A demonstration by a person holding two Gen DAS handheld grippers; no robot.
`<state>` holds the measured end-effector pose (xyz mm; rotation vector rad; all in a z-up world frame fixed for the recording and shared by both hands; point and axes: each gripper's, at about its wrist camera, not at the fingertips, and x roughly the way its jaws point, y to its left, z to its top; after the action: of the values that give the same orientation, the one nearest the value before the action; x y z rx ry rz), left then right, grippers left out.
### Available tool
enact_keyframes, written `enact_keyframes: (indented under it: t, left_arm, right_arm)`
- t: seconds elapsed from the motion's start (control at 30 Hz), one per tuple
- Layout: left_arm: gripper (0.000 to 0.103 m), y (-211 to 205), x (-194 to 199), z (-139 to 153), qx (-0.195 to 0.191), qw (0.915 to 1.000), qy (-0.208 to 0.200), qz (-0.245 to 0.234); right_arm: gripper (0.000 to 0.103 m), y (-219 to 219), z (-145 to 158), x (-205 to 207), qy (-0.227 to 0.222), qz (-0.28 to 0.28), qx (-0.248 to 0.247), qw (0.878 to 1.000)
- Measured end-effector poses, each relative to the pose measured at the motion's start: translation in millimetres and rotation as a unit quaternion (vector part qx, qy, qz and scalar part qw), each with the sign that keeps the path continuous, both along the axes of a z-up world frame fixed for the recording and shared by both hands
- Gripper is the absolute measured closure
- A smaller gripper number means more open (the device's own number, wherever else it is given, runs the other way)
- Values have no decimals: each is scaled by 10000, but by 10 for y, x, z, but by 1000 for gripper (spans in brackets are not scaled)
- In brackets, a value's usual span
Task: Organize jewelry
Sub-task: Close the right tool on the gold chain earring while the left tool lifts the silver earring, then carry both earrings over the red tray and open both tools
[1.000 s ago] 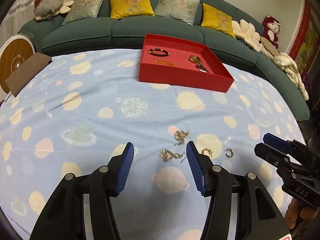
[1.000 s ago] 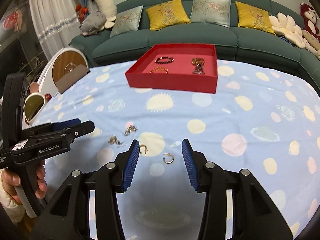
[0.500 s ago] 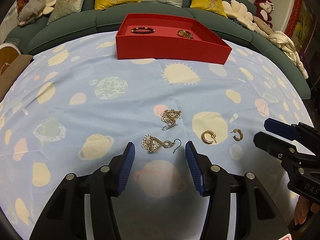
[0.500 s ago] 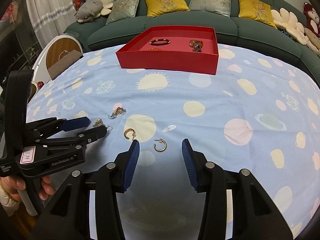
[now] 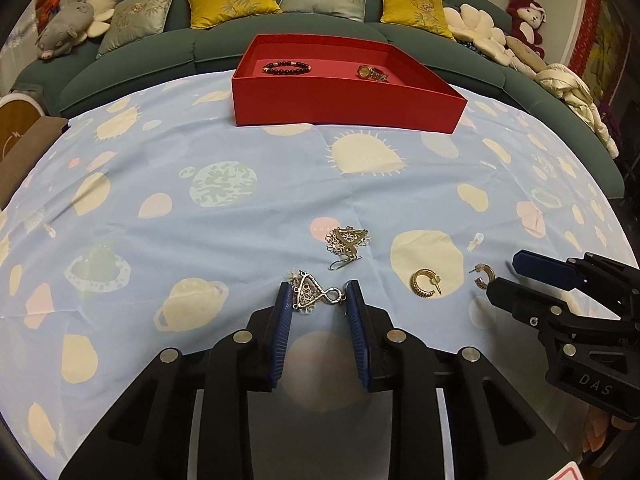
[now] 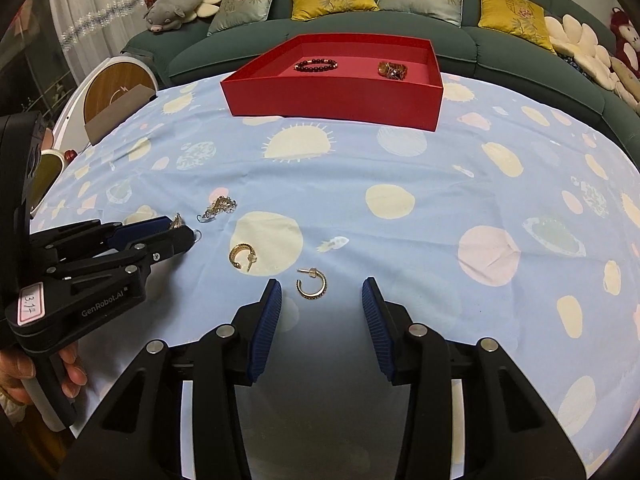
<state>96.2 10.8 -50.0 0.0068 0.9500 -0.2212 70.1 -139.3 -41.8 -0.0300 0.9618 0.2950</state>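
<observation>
The left gripper [image 5: 318,300] sits low over the blue planet-print tablecloth [image 5: 200,208], its blue pads partly closed around a silver filigree drop earring [image 5: 310,294] — the earring lies between the tips and seems to touch both pads, though whether it is actually clamped cannot be told. Just ahead of that gripper lies the matching filigree earring [image 5: 346,242], flat on the cloth with its hook toward the fingers. To its right, near the tips, a gold hoop earring [image 5: 424,283] lies on a cream spot of the cloth.

The right gripper [image 6: 322,300] has its jaws well apart, with a second gold hoop earring [image 6: 312,283] lying on the cloth between the fingertips, nearer the left one and touching neither. The first gold hoop is just ahead and to its left.

Far ahead of both grippers, at the cloth's far edge, stands a red tray [image 5: 348,100] — inside it a dark beaded bracelet [image 5: 286,67] on the left and a gold watch-like piece [image 5: 372,73] on the right. Behind the tray runs a green sofa [image 5: 132,76] with yellow and grey cushions.
</observation>
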Motion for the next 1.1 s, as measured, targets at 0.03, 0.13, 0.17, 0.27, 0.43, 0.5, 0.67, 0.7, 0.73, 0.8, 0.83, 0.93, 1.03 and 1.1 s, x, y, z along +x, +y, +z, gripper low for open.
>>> enact_keyframes:
  t: [0.03, 0.13, 0.17, 0.27, 0.43, 0.5, 0.67, 0.7, 0.73, 0.8, 0.83, 0.93, 1.03, 1.1]
  left_arm:
    - [78, 14, -3, 7, -31, 10000, 11, 15]
    - [78, 57, -14, 45, -89, 9999, -3, 70]
    - [78, 75, -18, 66, -116, 9999, -17, 86]
    - [78, 136, -46, 128, -148, 9998, -48, 156]
    - [78, 341, -96, 183, -188, 9992, -31, 356]
    - [78, 451, -99, 184, -241, 9986, -8, 467]
    - [78, 605, -110, 181, -233, 9979, -9, 605]
    - [78, 626, -116, 185, -234, 9978, -19, 617]
    - [78, 642, -119, 189, -250, 9977, -20, 629]
    - [78, 672, -118, 193, -311, 9975, -3, 639]
    - [78, 678, -121, 198, -320, 9974, -7, 638]
    - [78, 679, -123, 208, -322, 9974, -25, 638]
    - [78, 678, -116, 216, -336, 9974, -31, 640]
    - [78, 675, -103, 246, -352, 9973, -62, 649]
  right_arm:
    - [62, 17, 30, 6, -40, 38, 58, 10000]
    - [62, 116, 116, 42, -130, 206, 173, 9996]
    - [62, 161, 135, 59, -146, 267, 189, 9994]
    - [62, 342, 161, 121, -194, 479, 211, 9984]
    - [64, 616, 75, 265, -84, 671, 242, 9974]
    - [66, 694, 27, 316, 7, 707, 296, 9971]
    - [72, 878, -68, 423, 105, 793, 251, 9965]
    - [72, 899, -89, 436, 119, 801, 227, 9965]
    - [73, 907, -109, 439, 125, 791, 199, 9966]
    - [81, 897, -138, 442, 96, 741, 153, 9971]
    - [83, 895, -137, 441, 67, 731, 113, 9972]
    - [97, 859, -137, 460, 54, 671, 81, 9977]
    - [96, 813, -125, 463, 28, 613, 116, 9981]
    - [97, 786, -72, 449, -69, 585, 128, 9982]
